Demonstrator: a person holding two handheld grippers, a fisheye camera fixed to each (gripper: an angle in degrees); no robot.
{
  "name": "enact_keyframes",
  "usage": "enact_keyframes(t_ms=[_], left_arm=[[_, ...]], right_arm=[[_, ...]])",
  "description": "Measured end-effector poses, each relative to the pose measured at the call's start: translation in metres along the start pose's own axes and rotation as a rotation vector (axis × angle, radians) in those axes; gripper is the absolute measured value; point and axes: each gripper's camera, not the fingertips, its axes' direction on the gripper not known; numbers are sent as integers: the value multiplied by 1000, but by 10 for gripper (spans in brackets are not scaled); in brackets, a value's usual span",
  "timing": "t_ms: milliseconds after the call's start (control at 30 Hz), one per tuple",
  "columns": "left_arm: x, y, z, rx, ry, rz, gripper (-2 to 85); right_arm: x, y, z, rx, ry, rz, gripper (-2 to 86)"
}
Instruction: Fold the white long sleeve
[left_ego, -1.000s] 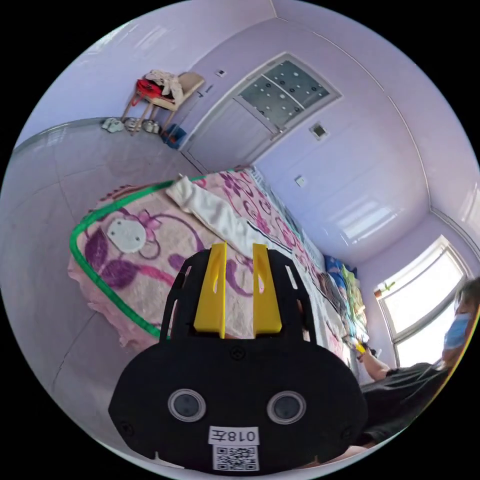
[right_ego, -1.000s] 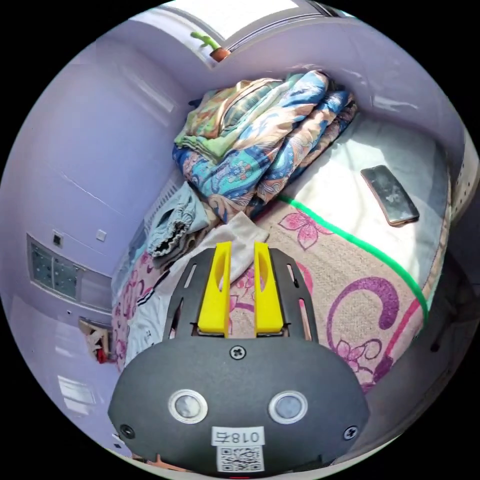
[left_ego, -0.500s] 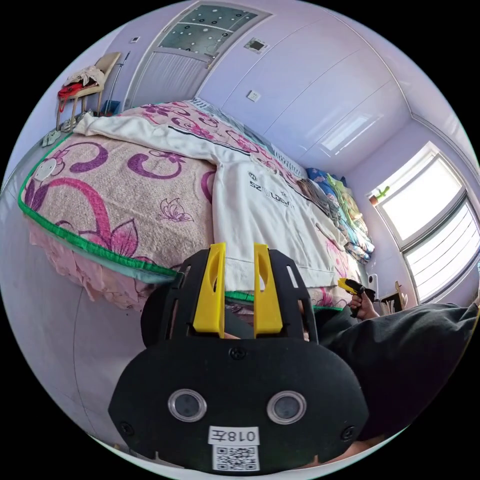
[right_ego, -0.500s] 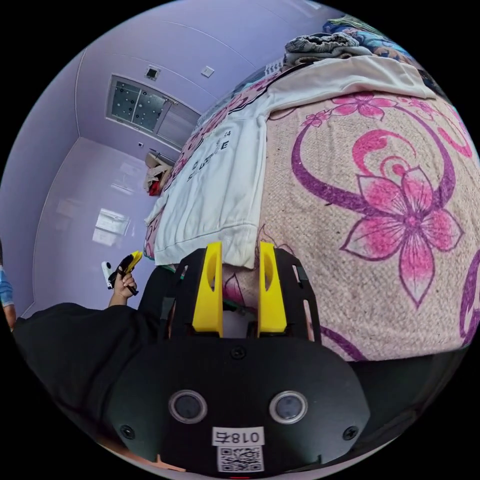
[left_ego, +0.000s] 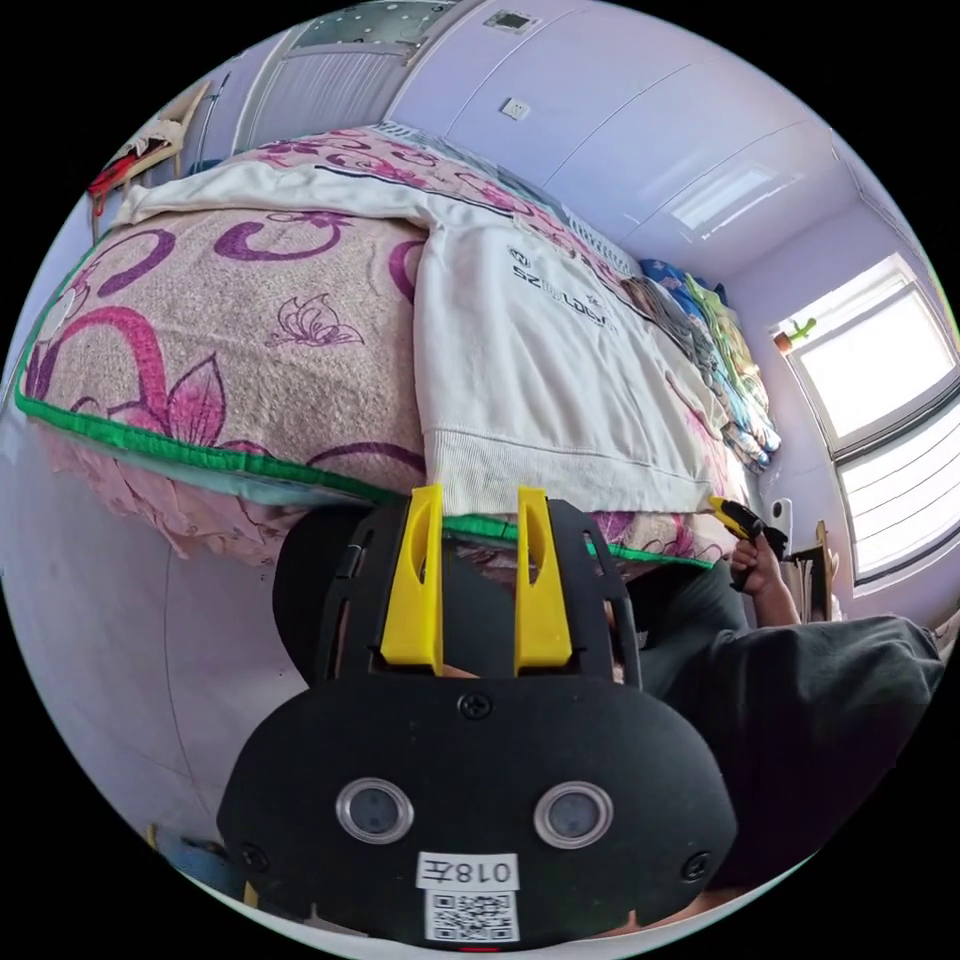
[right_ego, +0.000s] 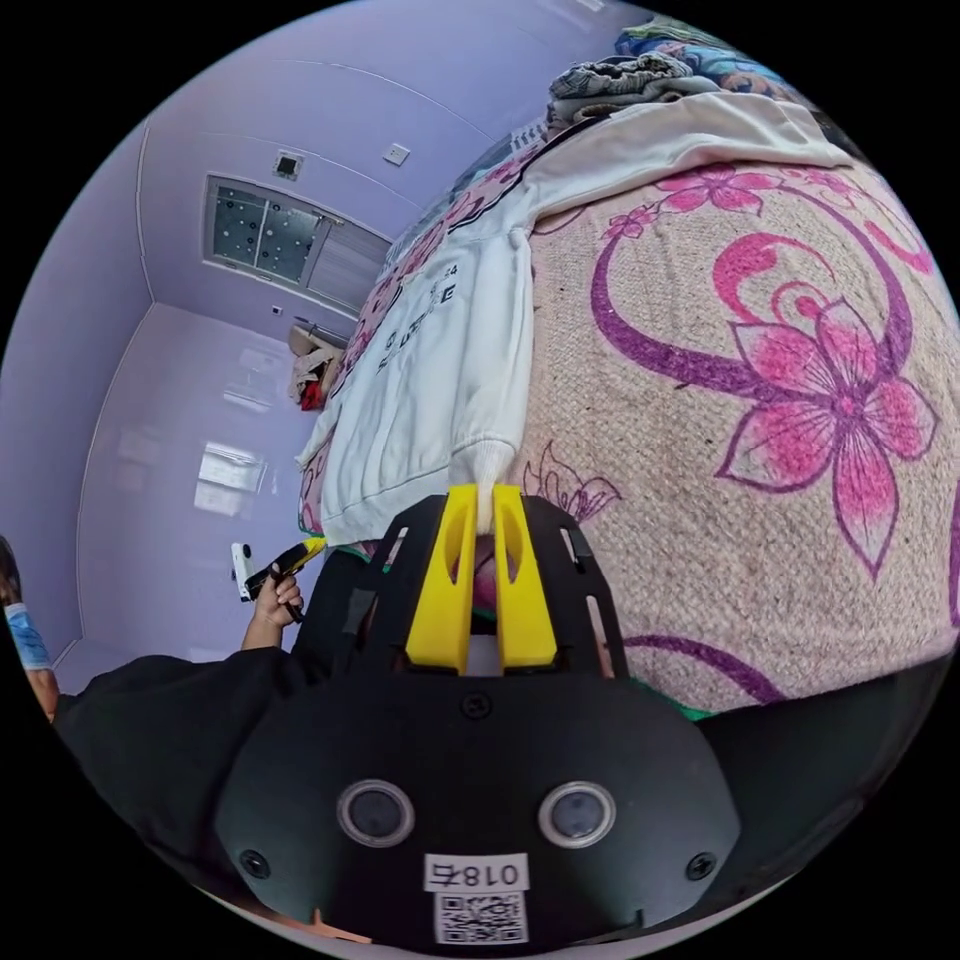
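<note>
The white long sleeve lies flat on the bed, sleeves spread, with its ribbed hem along the near edge. My left gripper is open, its yellow jaws just below the hem's left corner, with no cloth between them. In the right gripper view the same shirt runs away from me. My right gripper has its jaws nearly together, pinching the hem's other corner. Each gripper also appears small in the other's view, held in a hand: the right gripper and the left gripper.
A pink flowered bedcover with a green border lies under the shirt. Folded quilts are piled at the bed's far end. A chair with clothes stands near the door. The person's dark clothing is close by.
Both cameras swung from the sleeve ends down to the hem at the bed's near edge. The right jaws closed on the hem corner. The left jaws stayed open.
</note>
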Motion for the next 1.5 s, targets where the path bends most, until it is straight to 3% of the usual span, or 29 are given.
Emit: enact_keyframes(t_ms=[267,467,600,767,867,1133,1333,1500], left_arm=[[34,-18,6,-23,-226,29,116],[38,-37,34,-153,-192,19,66],[44,-39,16,-137,-139,95,25],[53,-22,-47,-20,4,167,10],[51,-10,-57,-76,-10,194,11],[3,17,12,-226,44,10,52],[-9,43,-34,-124,86,42,97],[-23,73,-81,223,329,38,80]], right_arm=[[10,1,-30,81,-129,-20,0],[34,-4,-29,35,-83,31,0],[42,-10,-29,30,-107,61,6],[12,-20,-64,7,-132,-68,39],[5,-18,-77,-39,-82,-107,49],[54,-13,-41,-115,-32,99,63],[51,-12,-83,-25,-100,58,61],[66,-17,-147,298,-157,68,54]])
